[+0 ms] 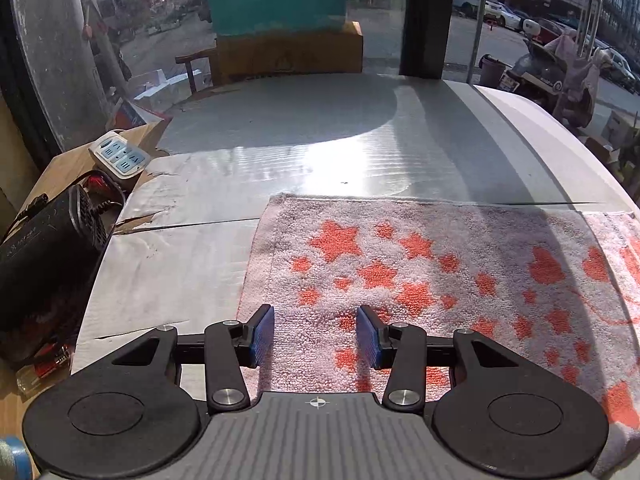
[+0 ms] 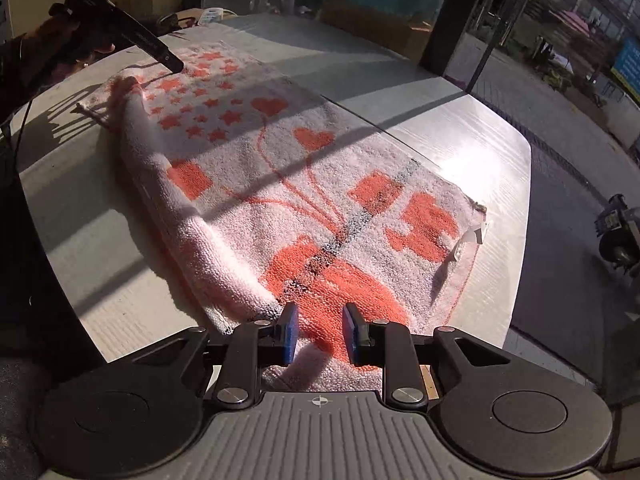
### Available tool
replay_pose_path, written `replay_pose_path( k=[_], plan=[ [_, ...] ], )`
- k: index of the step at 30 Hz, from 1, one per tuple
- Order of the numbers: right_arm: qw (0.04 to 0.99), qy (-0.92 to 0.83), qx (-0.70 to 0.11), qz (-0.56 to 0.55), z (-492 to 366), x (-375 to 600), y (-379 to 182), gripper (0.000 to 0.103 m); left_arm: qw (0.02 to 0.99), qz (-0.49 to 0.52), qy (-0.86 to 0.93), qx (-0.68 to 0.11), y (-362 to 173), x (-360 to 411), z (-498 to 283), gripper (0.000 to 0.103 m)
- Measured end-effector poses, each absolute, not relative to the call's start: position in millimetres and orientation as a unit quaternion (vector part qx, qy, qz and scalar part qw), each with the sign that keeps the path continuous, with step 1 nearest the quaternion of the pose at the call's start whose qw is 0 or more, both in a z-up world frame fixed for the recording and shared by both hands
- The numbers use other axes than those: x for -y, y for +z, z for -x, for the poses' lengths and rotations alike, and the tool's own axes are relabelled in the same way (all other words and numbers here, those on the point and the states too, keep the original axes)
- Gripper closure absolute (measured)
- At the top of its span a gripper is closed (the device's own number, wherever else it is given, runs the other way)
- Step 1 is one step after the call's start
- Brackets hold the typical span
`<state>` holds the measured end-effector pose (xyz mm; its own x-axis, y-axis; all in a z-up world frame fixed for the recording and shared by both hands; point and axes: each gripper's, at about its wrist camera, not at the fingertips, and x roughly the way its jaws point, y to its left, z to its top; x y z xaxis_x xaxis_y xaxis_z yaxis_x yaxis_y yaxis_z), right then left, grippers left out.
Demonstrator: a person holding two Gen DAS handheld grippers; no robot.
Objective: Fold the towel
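Observation:
A pale pink towel (image 1: 420, 276) with orange stars and hearts lies on the white table (image 1: 280, 140). It looks folded lengthwise, with a rolled fold along its left side in the right wrist view (image 2: 248, 184). My left gripper (image 1: 316, 334) is open and empty, low over the towel's star end near its left edge. My right gripper (image 2: 318, 334) is open and empty over the other end, above a large orange shape. The left gripper also shows in the right wrist view (image 2: 168, 60), at the far end of the towel.
A white power strip (image 1: 120, 154), a black device (image 1: 48, 248) and cables sit on a cardboard surface left of the table. Glass panes and a black post (image 1: 426, 16) stand behind the table. The table's right edge (image 2: 520, 208) drops to the floor.

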<state>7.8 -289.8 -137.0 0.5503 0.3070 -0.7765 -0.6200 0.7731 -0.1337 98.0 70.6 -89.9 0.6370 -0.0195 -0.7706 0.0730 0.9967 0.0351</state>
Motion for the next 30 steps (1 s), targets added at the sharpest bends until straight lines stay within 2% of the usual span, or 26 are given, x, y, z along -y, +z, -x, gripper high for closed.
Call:
replay_pose_path(
  k=[2,5,10,13,14,15,17,22,28,30],
  plan=[
    [0.874,0.257,-0.383,0.153,-21,290,-134,0.078,0.908,-0.024,-0.053,-0.414,-80,-66,-80,0.055],
    [0.877,0.225,-0.392,0.160,-47,275,-148,0.078,0.910,-0.019,-0.090,-0.405,-71,-59,-52,0.046],
    [0.882,0.218,-0.389,0.150,-74,263,-160,0.077,0.899,-0.080,-0.060,-0.426,-89,-52,-24,0.045],
    [0.886,0.220,-0.387,0.131,-91,269,-160,0.076,0.896,-0.068,-0.046,-0.436,-99,-61,-22,0.041],
    [0.887,0.208,-0.392,0.123,-95,274,-160,0.066,0.896,-0.062,-0.044,-0.437,-99,-64,-22,0.040],
    [0.889,0.196,-0.397,0.116,-99,279,-160,0.049,0.896,-0.056,-0.038,-0.439,-99,-67,-21,0.038],
    [0.892,0.181,-0.401,0.104,-106,285,-159,0.038,0.897,-0.052,-0.029,-0.439,-99,-69,-17,0.037],
    [0.900,0.158,-0.399,0.081,-122,291,-160,0.038,0.909,-0.065,-0.037,-0.411,-87,-59,-10,0.037],
    [0.907,0.131,-0.396,0.054,-142,299,-160,0.037,0.909,-0.099,-0.027,-0.405,-97,-38,-46,0.037],
    [0.910,0.122,-0.394,0.045,-148,302,-160,0.037,0.908,-0.088,-0.024,-0.409,-101,-42,-57,0.032]
  ],
)
